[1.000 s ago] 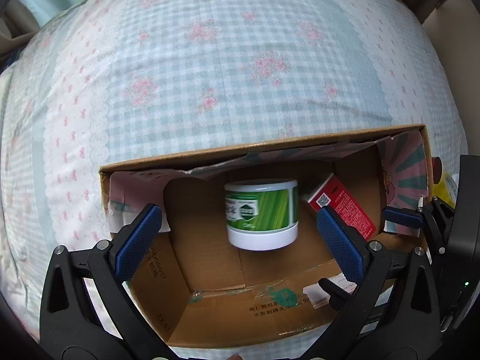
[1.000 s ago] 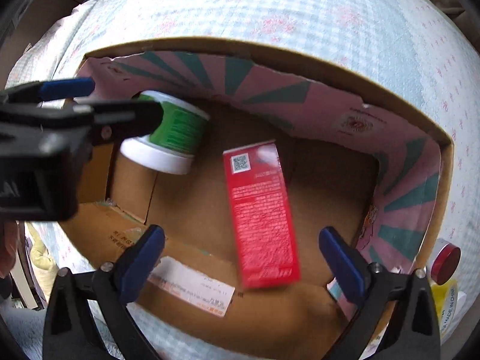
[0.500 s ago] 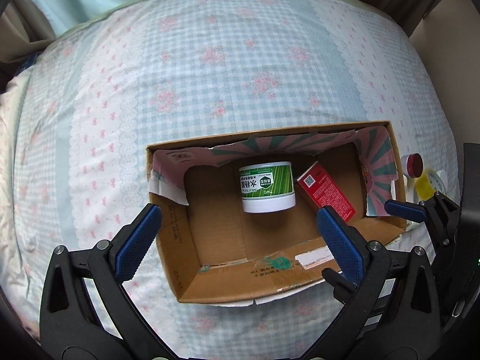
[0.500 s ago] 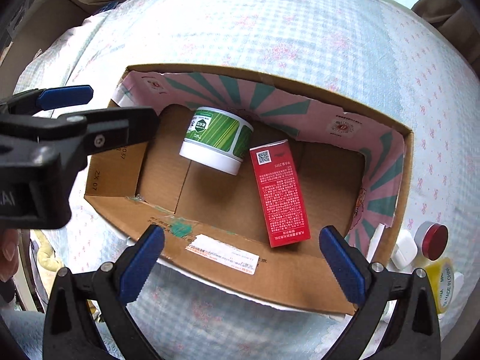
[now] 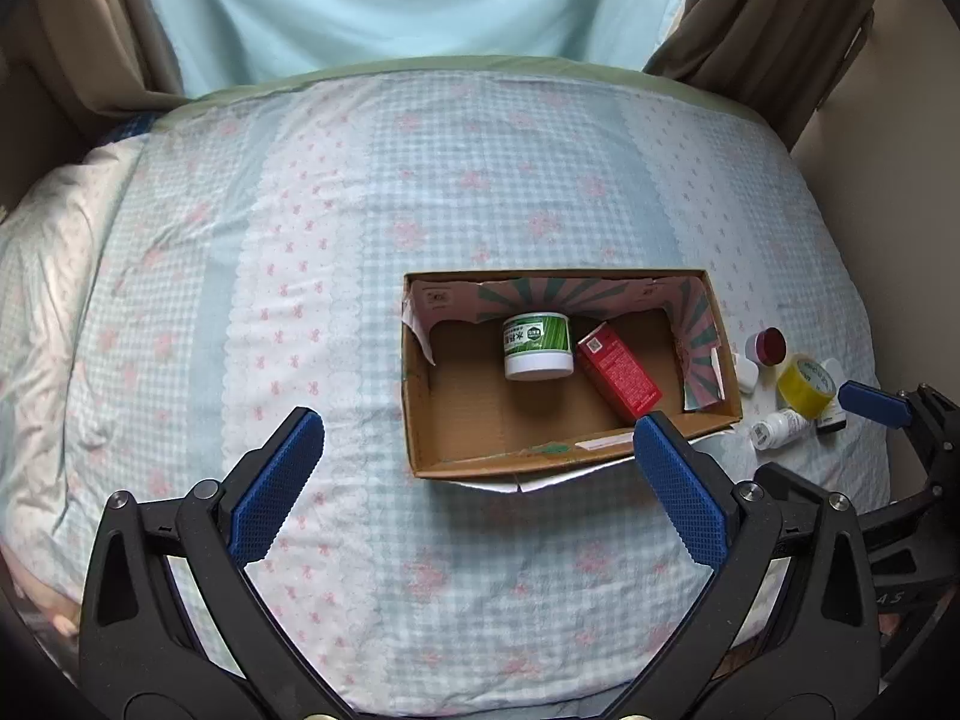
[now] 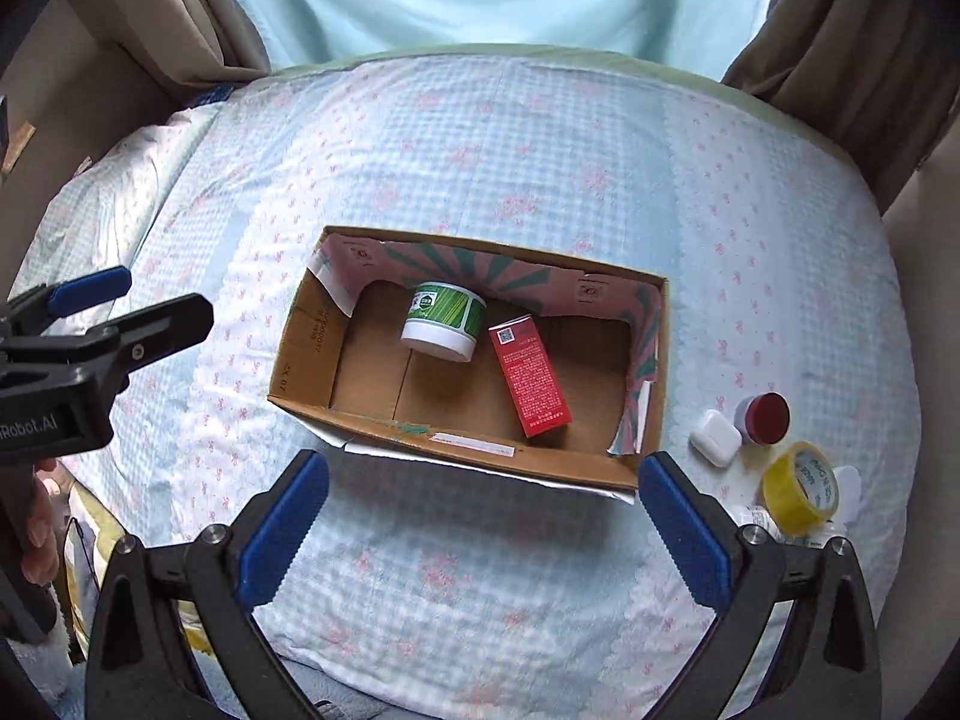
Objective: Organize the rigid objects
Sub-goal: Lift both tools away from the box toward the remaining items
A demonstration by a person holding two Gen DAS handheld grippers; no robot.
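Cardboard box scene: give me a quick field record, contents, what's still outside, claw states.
container: cardboard box, open top, on checked bedspread
inside: green jar; red carton, lying flat
outside, right of box: yellow tape roll, red-capped jar, white earbud case, small white bottle
left claw: open, empty
right claw: open, empty

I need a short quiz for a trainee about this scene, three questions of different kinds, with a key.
1. True or false: the green-labelled white plastic jar stands outside the brown cardboard box.
2. Which lies beside that jar in the box? A) red rectangular carton B) yellow tape roll C) white earbud case
3. Fill in: the jaws of the left gripper and the right gripper are both ____.

Key: 1 false; 2 A; 3 open.
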